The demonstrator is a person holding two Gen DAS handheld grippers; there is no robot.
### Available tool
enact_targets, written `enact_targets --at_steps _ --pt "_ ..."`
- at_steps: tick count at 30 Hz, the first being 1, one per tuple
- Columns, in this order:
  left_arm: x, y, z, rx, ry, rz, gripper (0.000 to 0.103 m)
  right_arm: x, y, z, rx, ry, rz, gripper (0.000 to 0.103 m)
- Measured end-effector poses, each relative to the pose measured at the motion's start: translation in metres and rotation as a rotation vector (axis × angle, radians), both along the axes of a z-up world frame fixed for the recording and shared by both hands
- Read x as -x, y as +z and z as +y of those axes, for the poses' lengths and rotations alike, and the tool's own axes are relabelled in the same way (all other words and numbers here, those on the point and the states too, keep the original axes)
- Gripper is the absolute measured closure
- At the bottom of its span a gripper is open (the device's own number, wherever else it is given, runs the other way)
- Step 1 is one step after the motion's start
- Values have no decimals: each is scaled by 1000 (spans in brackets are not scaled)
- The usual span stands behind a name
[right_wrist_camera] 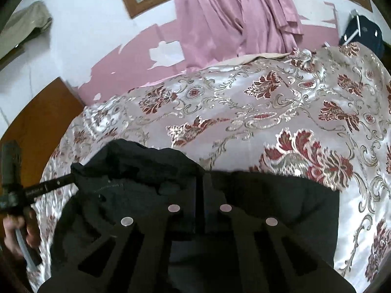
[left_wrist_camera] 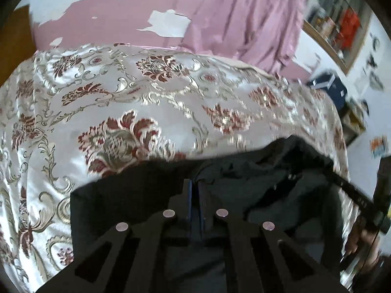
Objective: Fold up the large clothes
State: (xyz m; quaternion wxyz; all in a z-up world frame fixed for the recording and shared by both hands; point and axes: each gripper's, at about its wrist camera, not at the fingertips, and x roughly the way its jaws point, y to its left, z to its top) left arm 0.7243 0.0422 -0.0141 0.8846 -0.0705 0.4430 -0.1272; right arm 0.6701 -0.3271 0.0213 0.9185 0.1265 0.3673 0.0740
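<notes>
A large black garment [left_wrist_camera: 146,195] lies on a bed with a shiny floral cover [left_wrist_camera: 146,97]. My left gripper [left_wrist_camera: 194,185] is over the garment's upper edge with its jaws pressed together, apparently pinching black cloth. In the right wrist view the same black garment [right_wrist_camera: 281,195] spreads across the floral cover [right_wrist_camera: 268,97]. My right gripper [right_wrist_camera: 204,178] is shut at the garment's upper edge, apparently on the cloth. The left gripper [right_wrist_camera: 70,177] also shows at the left of the right wrist view, gripping a bunched corner. The right gripper's arm [left_wrist_camera: 352,193] shows at the right of the left wrist view.
A pink curtain [right_wrist_camera: 232,12] hangs behind the bed against a pink and white peeling wall [left_wrist_camera: 110,12]. A wooden headboard [right_wrist_camera: 36,122] stands at the left. A dark blue bag [left_wrist_camera: 330,85] sits beyond the bed's far corner. A framed window [left_wrist_camera: 337,29] is on the wall.
</notes>
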Motion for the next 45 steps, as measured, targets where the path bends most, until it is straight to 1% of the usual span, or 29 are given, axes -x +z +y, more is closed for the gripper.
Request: enact_targets --at_steps 2,5,8,11,13,16,18,20,22,25,26,27,28,29,30,32,34,35,37,39,40,41,43,44,45 --pt "10 -8 1 -13 -21 8 98 12 -6 1 35 18 -10 100" --pt "21 -26 5 -8 -36 44 98 26 -19 3 82 45 -3 101" --pt "26 -52 6 13 -32 107 98 33 -36 1 95 59 36 101" --pt "28 -72 2 8 -28 132 99 35 -55 -1 93 53 74 101" --pt "28 -76 0 1 -27 127 99 33 -67 -2 87 46 91 101" --pt "29 -79 -2 -14 -28 122 99 30 -78 3 110 42 110 101" --pt "32 -74 -4 -29 -40 97 99 29 -82 8 133 42 120 101" --pt "38 -64 -2 -26 -56 82 97 32 -79 8 136 44 104 101" --pt "40 -51 4 -19 -71 86 97 37 -71 6 122 50 94 101" --pt "42 -31 15 -20 -84 65 97 47 -45 -2 90 84 85 96" --pt "43 -21 20 -12 -76 42 97 49 -36 -5 88 90 74 90" --pt "43 -13 25 9 -69 22 97 51 -26 -10 88 88 59 79" --pt "43 -2 31 48 -61 -9 95 52 -16 -14 81 79 41 72" --pt "42 5 33 69 -49 -34 93 52 -5 -19 65 69 18 61" --pt "38 15 35 90 -28 -65 88 51 5 -23 48 59 -4 60" --pt "25 27 31 113 11 -95 86 40 20 -26 14 43 -22 60" --pt "9 34 22 137 35 -93 86 26 29 -24 -28 23 -27 60" --pt "-2 35 16 149 58 -81 86 14 33 -22 -67 11 -28 60" --pt "-18 35 4 179 71 -70 86 -3 34 -13 -122 -7 -13 60" --pt "-32 32 -10 183 78 -61 86 -27 27 -4 -187 -3 35 60" --pt "-37 30 -16 188 73 -58 86 -32 23 1 -203 6 47 61" --pt "-42 27 -24 197 51 -62 86 -41 18 6 -216 17 67 66" --pt "-44 21 -37 185 11 -65 86 -49 9 14 -226 46 84 67" --pt "-46 17 -46 175 -28 -57 86 -54 3 19 -230 71 102 69" --pt "-46 14 -52 175 -57 -48 86 -55 -2 23 -230 96 110 74"
